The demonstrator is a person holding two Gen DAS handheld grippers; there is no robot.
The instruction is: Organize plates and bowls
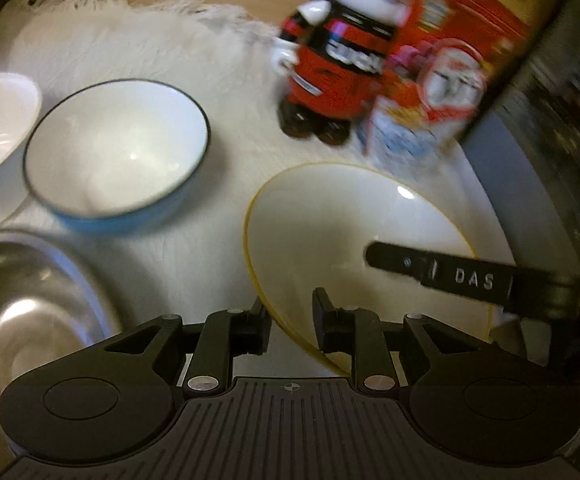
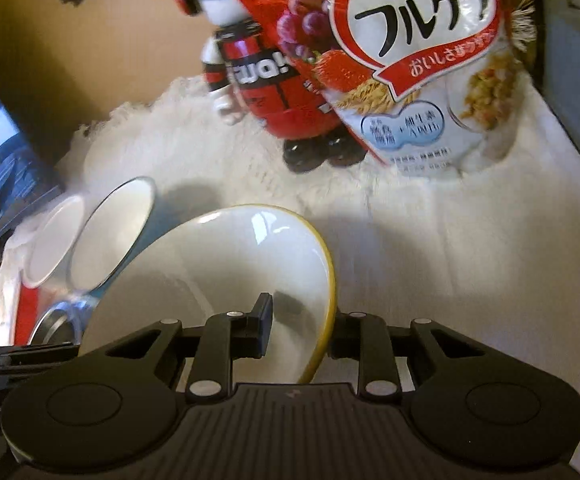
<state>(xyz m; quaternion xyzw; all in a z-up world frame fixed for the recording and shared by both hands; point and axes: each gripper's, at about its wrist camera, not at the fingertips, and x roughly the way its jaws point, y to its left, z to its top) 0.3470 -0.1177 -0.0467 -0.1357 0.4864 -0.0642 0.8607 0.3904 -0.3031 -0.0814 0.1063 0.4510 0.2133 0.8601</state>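
From the left wrist, the left gripper (image 1: 290, 316) straddles the near rim of the yellow-rimmed bowl (image 1: 330, 220), jaws spread, not yet pinching. The blue bowl (image 1: 117, 148) sits at ten o'clock, the steel bowl (image 1: 21, 300) at eight.

From the right wrist, the right gripper (image 2: 302, 328) pinches that bowl's rim at its three o'clock. Lifting seems next; the cereal bag (image 2: 418, 72) crowds twelve o'clock, with open cloth (image 2: 470, 260) at two.

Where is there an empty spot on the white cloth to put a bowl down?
Bare white fringed cloth lies right of the yellow-rimmed white bowl, below the red Calbee cereal bag. The left is crowded: blue-sided white bowl, plain white bowl, steel bowl.
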